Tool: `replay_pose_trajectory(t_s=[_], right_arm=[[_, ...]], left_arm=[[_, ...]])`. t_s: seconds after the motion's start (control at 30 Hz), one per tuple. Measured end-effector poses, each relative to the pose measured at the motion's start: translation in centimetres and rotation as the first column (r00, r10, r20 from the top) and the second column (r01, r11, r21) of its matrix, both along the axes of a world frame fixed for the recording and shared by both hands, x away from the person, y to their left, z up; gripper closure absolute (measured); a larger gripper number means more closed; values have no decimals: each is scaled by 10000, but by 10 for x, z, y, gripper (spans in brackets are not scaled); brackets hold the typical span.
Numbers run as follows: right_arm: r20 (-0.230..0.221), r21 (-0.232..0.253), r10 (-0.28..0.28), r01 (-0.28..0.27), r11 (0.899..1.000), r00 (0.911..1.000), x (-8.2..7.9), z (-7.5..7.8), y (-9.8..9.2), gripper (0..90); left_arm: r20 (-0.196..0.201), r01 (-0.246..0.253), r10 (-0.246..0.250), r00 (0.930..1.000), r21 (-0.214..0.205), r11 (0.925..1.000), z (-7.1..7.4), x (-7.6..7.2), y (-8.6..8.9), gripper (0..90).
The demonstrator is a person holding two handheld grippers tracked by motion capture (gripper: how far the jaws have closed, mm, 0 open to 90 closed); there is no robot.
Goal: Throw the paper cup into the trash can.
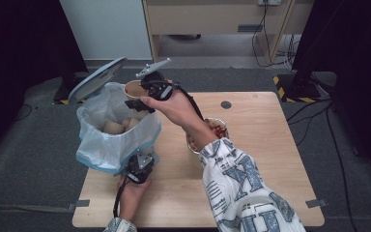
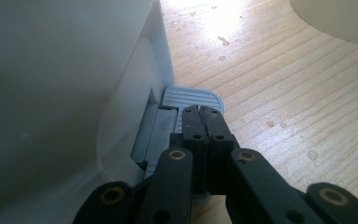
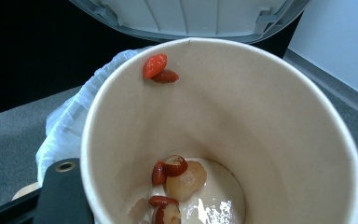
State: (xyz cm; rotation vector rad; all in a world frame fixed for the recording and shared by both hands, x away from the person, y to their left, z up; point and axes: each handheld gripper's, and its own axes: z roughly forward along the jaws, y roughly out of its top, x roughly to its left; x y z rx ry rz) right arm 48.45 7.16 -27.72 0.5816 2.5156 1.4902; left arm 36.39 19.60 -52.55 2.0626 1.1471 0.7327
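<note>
A tan paper cup (image 1: 134, 88) hangs tilted over the open pedal bin (image 1: 111, 140), with my right gripper (image 1: 141, 94) shut on it. In the right gripper view the cup (image 3: 261, 116) holds food scraps (image 3: 182, 179) at its bottom, and two red berries (image 3: 156, 67) stick to its inner wall. The bin's grey lid (image 1: 96, 77) stands up. My left gripper (image 1: 140, 165) is shut, and its tips (image 2: 200, 111) rest on the bin's grey pedal (image 2: 191, 95). Paper cups (image 1: 113, 126) lie inside the bin's plastic bag.
A bowl of food (image 1: 217, 126) stands on the wooden table (image 1: 261, 159) behind my right forearm. The bin stands at the table's left edge. Cables and a black stand lie on the floor at the right.
</note>
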Motion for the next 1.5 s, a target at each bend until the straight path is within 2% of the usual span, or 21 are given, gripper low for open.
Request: replay_pose_trajectory(t_s=[0.4, 0.47, 0.53, 0.6, 0.67, 1.23, 1.5], right_arm=[[41, -51, 146, -145, 9999, 9999, 2, -5, 14, 289], [113, -61, 233, -232, 9997, 9997, 1, -8, 16, 260], [79, 33, 440, -440, 9990, 9990, 0, -11, 20, 136], [356, -142, 489, -485, 9987, 9982, -1, -13, 20, 114], [454, -142, 414, -407, 9991, 9981, -1, -12, 17, 114], [355, 31, -43, 41, 10000, 9994, 0, -15, -20, 111], [410, 98, -418, 414, 9991, 9983, 0, -17, -43, 109]], left_arm=[[-22, 31, -31, 10000, 22, 10000, 0, 0, 1, 885], [-27, 31, -31, 10000, 17, 10000, 0, 0, 1, 885], [1, 11, -11, 10000, -42, 10000, 0, 0, 0, 885], [2, 10, -10, 10000, -49, 10000, 0, 0, 0, 885], [4, 11, -11, 10000, -37, 10000, 0, 0, 0, 885], [-2, 18, -18, 10000, -62, 10000, 0, 0, 0, 884], [-1, 20, -20, 10000, -64, 10000, 0, 0, 0, 883]])
